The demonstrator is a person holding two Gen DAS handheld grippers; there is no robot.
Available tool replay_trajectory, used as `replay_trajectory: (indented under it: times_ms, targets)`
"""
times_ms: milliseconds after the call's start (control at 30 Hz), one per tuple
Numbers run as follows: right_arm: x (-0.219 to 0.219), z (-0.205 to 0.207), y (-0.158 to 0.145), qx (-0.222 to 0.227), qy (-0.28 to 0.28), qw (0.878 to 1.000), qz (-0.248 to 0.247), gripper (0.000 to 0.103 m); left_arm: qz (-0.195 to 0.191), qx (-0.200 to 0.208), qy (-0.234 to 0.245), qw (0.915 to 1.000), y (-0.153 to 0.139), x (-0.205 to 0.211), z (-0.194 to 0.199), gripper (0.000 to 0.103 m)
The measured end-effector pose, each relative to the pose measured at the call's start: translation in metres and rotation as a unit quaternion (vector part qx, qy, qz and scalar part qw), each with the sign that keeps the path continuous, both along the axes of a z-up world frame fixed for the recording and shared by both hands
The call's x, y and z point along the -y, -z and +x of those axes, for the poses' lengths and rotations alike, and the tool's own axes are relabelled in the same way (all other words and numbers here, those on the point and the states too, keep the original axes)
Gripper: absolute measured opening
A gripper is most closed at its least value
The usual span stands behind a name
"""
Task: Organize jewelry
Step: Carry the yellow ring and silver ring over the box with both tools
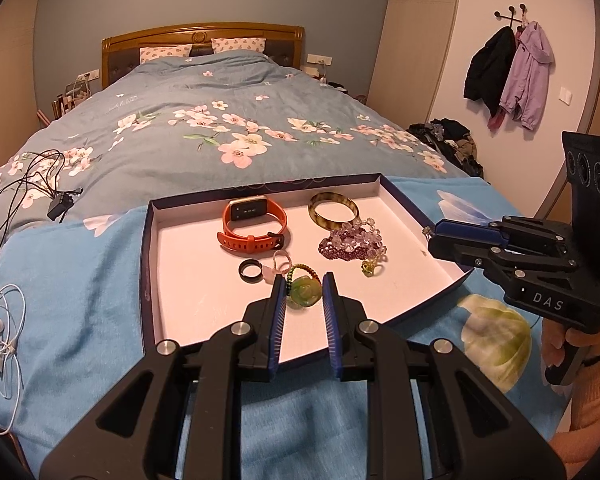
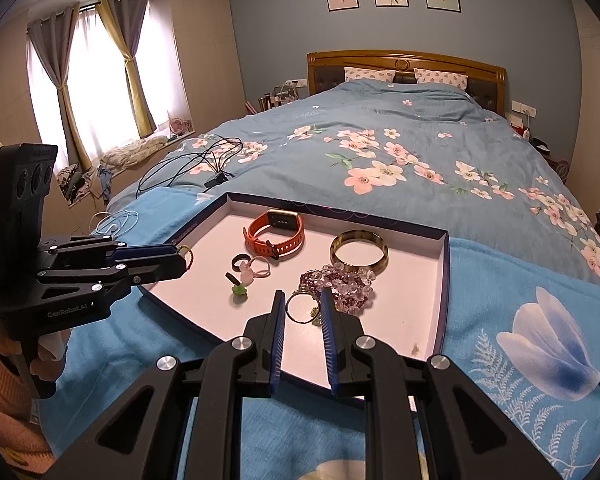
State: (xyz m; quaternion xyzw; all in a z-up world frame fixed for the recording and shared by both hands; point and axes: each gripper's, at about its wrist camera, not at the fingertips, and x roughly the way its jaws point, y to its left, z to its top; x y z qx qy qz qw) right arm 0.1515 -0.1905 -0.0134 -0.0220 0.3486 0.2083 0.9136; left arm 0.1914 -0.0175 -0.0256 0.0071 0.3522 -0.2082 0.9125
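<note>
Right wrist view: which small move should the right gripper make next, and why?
Probably lower the right gripper toward the bare tray floor beside the bead pile before opening. It seems to pinch a thin ring above the tray, and dropping it among the beads could tangle it.

Half-seen bits around my tongs

Between my left tongs [image 1: 304, 286], the green rose charm [image 1: 305, 292] hides its edges behind the pads; my right tongs [image 2: 302, 304] cover part of a thin gold ring [image 2: 298, 308], and the speck [image 2: 415, 347] just right is perhaps an earring.
</note>
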Motion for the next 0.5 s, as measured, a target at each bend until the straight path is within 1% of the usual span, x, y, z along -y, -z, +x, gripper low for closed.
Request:
replay_trajectory:
  times_ms: [500]
  targets:
    - [-0.003, 0.018, 0.011, -0.01, 0.004, 1.0, -0.011, 0.016, 0.009, -0.007, -0.003, 0.9999, 0.009, 0.007, 0.019, 0.019]
